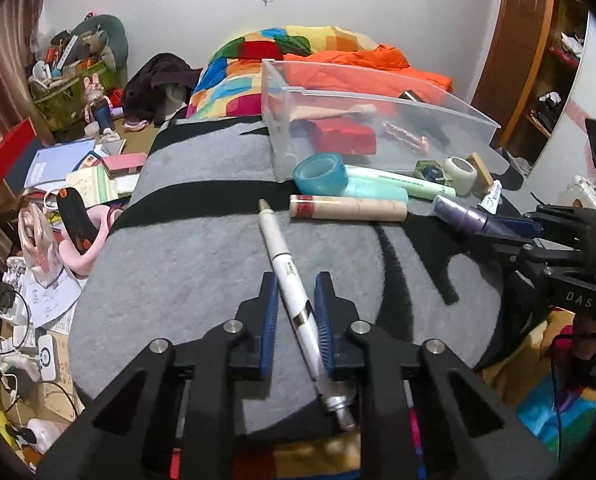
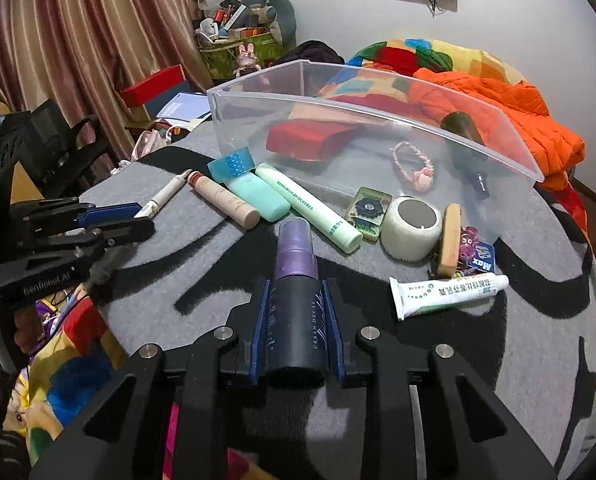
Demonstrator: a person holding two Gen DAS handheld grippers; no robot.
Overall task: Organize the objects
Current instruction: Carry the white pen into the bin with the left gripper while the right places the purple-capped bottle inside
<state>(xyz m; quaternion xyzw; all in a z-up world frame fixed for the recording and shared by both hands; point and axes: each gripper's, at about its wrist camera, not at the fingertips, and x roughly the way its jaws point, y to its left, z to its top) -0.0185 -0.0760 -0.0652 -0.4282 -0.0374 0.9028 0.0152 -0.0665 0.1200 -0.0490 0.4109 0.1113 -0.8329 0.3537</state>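
Observation:
My left gripper [image 1: 296, 284] straddles a white pen [image 1: 286, 268] lying on the grey and black blanket [image 1: 186, 248]; there is a gap on the left side, so I cannot tell if it grips. It also shows in the right wrist view [image 2: 138, 216]. My right gripper [image 2: 296, 288] is shut on a dark purple spray bottle [image 2: 296, 312], seen also in the left wrist view [image 1: 463, 216]. A clear plastic bin [image 2: 377, 116] stands behind, holding a red box [image 2: 309, 140], a pink bracelet [image 2: 411, 164] and a dark bottle [image 2: 465, 148].
In front of the bin lie a blue tape roll [image 2: 232, 166], a beige tube [image 2: 226, 200], a teal bottle [image 2: 264, 196], a green tube [image 2: 309, 208], a white tape roll [image 2: 411, 228], a toothpaste tube [image 2: 445, 292] and small items. Clutter covers the floor [image 1: 58, 184] at left.

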